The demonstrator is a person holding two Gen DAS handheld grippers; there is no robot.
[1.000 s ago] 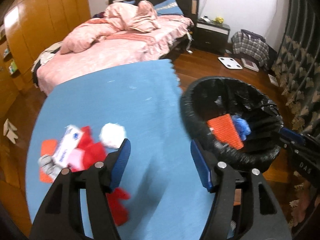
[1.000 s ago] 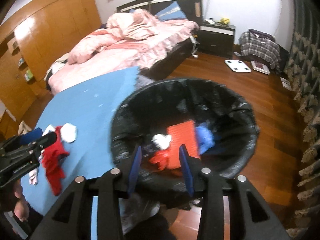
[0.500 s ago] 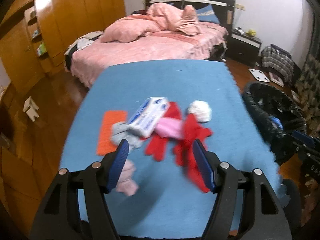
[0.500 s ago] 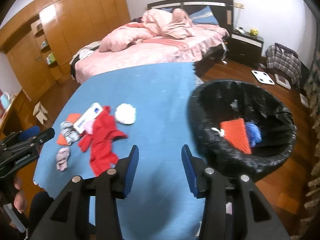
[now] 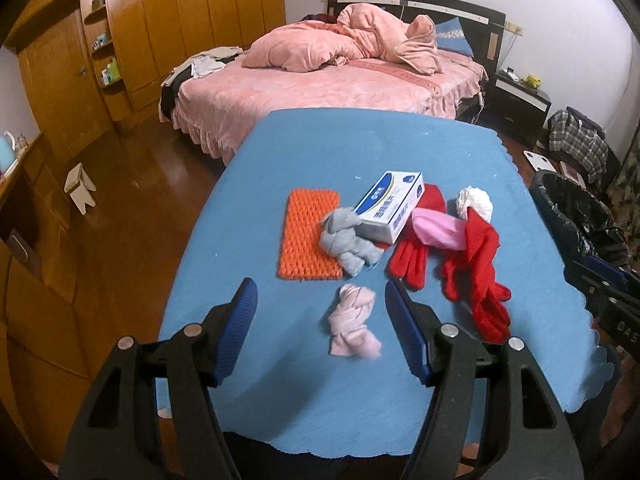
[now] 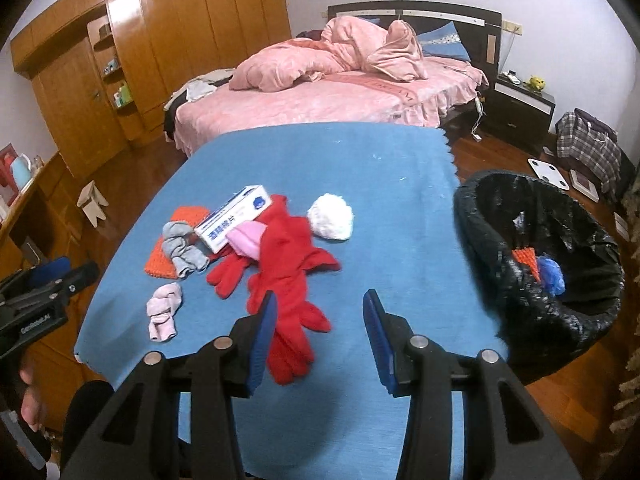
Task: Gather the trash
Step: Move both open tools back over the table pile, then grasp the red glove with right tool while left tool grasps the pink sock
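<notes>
A pile lies on the blue-covered table [image 5: 360,152]: an orange knitted pad [image 5: 308,236], a grey sock [image 5: 348,240], a white-and-blue box [image 5: 390,204], red gloves [image 5: 476,264], a pink item [image 5: 438,230], a white ball [image 5: 476,202] and a pale pink sock [image 5: 352,320]. My left gripper [image 5: 320,304] is open and empty, with the pale pink sock between its fingertips. My right gripper [image 6: 320,320] is open and empty over the red gloves [image 6: 288,276]. The black-lined bin [image 6: 540,256] stands right of the table and holds an orange pad [image 6: 526,258] and a blue item [image 6: 552,274].
A pink bed [image 5: 328,80] stands behind the table. Wooden wardrobes [image 5: 140,40] line the left wall. A small white stool [image 5: 80,188] is on the wood floor at left. A dark nightstand [image 6: 520,108] and a plaid bag [image 6: 588,148] are at right.
Both grippers swung left from the bin to the table pile. The red item the right gripper held over the bin is no longer in it; its jaws opened wider.
</notes>
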